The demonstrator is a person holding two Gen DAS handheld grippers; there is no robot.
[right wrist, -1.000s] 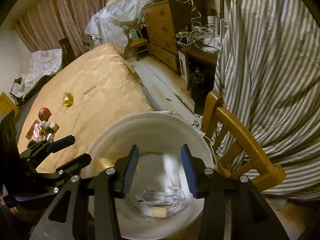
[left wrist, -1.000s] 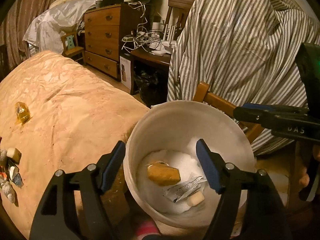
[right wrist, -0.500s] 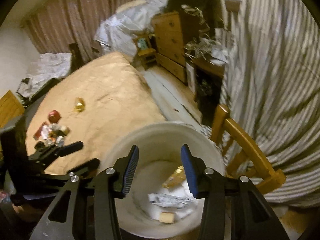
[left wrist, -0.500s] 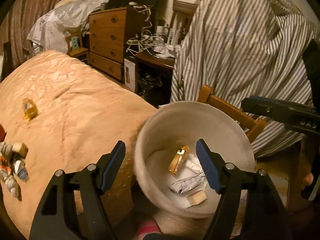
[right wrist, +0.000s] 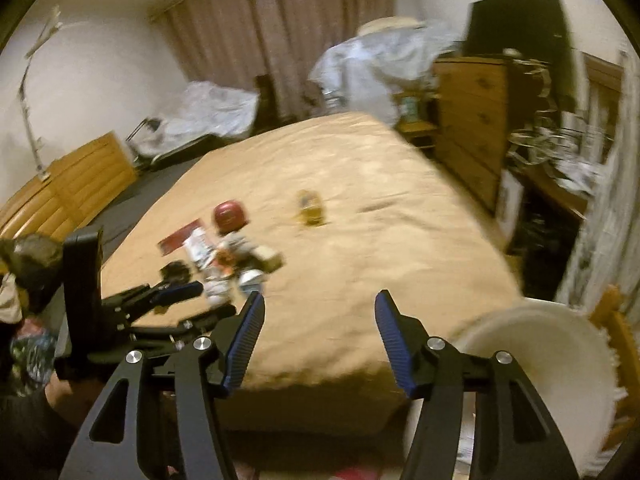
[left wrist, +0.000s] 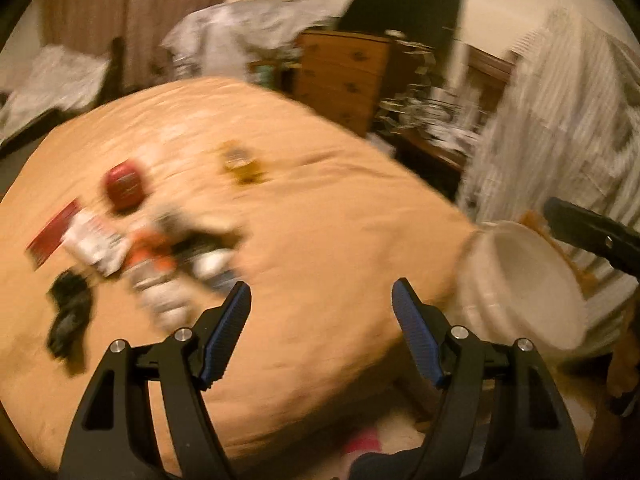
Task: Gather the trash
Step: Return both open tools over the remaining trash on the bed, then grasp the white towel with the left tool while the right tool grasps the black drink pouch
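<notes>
A pile of trash [left wrist: 148, 248] lies on the tan bed cover [left wrist: 312, 216], with a red round piece [left wrist: 125, 186] and a yellow wrapper [left wrist: 242, 164] apart from it. My left gripper [left wrist: 320, 320] is open and empty above the bed, right of the pile. The white bucket [left wrist: 520, 280] stands at the bed's right edge. In the right wrist view my right gripper [right wrist: 318, 320] is open and empty over the bed's near edge, with the pile [right wrist: 228, 256], the yellow wrapper [right wrist: 310, 208] and the bucket [right wrist: 532, 364] in sight. The left gripper [right wrist: 188, 300] shows there too.
A wooden chair [right wrist: 616, 320] stands behind the bucket. A striped cloth [left wrist: 560, 112] hangs at the right. A wooden dresser [left wrist: 344, 72] and a cluttered desk [left wrist: 432, 120] stand beyond the bed. Both views are blurred by motion.
Both grippers have swung left, away from over the bucket toward the bed. The bucket now sits at the right edge of both views and the trash pile has come into view.
</notes>
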